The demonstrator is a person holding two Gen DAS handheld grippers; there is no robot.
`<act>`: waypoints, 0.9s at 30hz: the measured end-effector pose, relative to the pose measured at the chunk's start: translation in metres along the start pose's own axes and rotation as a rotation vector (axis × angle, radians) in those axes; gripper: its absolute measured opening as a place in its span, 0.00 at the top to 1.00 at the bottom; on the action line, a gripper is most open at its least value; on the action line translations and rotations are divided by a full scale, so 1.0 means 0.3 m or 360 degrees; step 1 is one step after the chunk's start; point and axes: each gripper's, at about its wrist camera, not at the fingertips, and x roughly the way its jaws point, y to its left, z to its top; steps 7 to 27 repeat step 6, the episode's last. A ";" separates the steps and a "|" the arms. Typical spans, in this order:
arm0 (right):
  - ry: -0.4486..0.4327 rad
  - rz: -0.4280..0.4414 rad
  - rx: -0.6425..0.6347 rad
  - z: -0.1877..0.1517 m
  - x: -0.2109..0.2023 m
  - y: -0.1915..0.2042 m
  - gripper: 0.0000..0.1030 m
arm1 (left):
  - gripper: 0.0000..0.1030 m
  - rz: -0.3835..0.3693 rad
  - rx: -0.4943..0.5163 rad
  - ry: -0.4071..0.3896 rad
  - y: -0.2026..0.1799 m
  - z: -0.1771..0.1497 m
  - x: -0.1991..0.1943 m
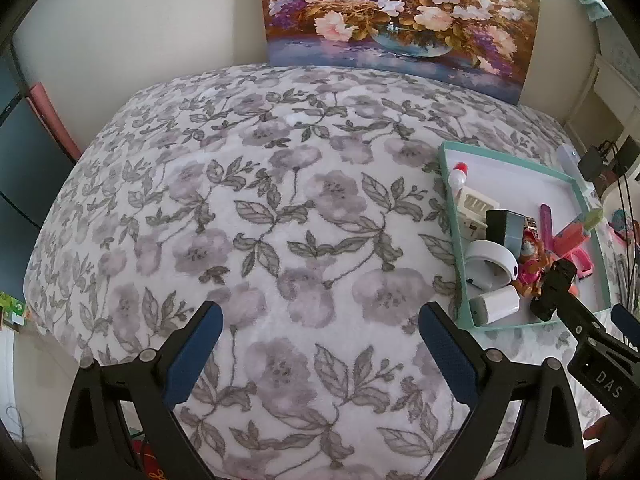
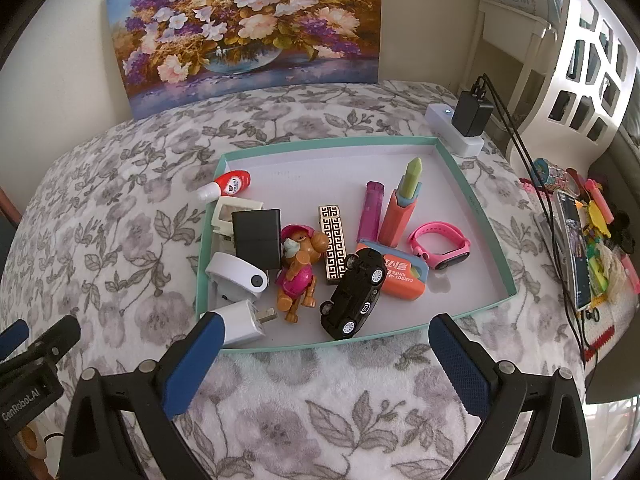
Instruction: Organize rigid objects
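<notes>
At the tray's [image 2: 476, 184] 6 o'clock edge, both tongs [image 2: 324, 344] [image 1: 320, 328] gaped empty; the crowded car [image 2: 354, 294] risked snagging neighbours.

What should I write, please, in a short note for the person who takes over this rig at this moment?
Left claw: open, empty, over the bare flowered blanket.
Right claw: open, empty, at the near rim of the shallow teal cardboard tray.
In the tray: black toy car, brown plastic toy dog in pink, pink rubber wristband, white plug adapter and more.
Done: the loose objects seen on the blanket are all in the tray.
Left: check for strays; possibly tidy the pile.
</notes>
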 end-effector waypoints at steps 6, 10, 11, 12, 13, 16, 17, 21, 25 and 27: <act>0.0003 -0.0001 -0.0002 -0.005 0.004 0.004 0.00 | 0.04 0.0002 -0.0010 0.0001 -0.007 0.001 -0.001; 0.0003 -0.0001 -0.0002 -0.005 0.004 0.004 0.00 | 0.04 0.0002 -0.0010 0.0001 -0.007 0.001 -0.001; 0.0003 -0.0001 -0.0002 -0.005 0.004 0.004 0.00 | 0.04 0.0002 -0.0010 0.0001 -0.007 0.001 -0.001; 0.0003 -0.0001 -0.0002 -0.005 0.004 0.004 0.00 | 0.04 0.0002 -0.0010 0.0001 -0.007 0.001 -0.001; 0.0003 -0.0001 -0.0002 -0.005 0.004 0.004 0.00 | 0.04 0.0002 -0.0010 0.0001 -0.007 0.001 -0.001; 0.0003 -0.0001 -0.0002 -0.005 0.004 0.004 0.00 | 0.04 0.0002 -0.0010 0.0001 -0.007 0.001 -0.001; 0.0003 -0.0001 -0.0002 -0.005 0.004 0.004 0.00 | 0.04 0.0002 -0.0010 0.0001 -0.007 0.001 -0.001; 0.0003 -0.0001 -0.0002 -0.005 0.004 0.004 0.00 | 0.04 0.0002 -0.0010 0.0001 -0.007 0.001 -0.001; 0.0003 -0.0001 -0.0002 -0.005 0.004 0.004 0.00 | 0.04 0.0002 -0.0010 0.0001 -0.007 0.001 -0.001; 0.0003 -0.0001 -0.0002 -0.005 0.004 0.004 0.00 | 0.04 0.0002 -0.0010 0.0001 -0.007 0.001 -0.001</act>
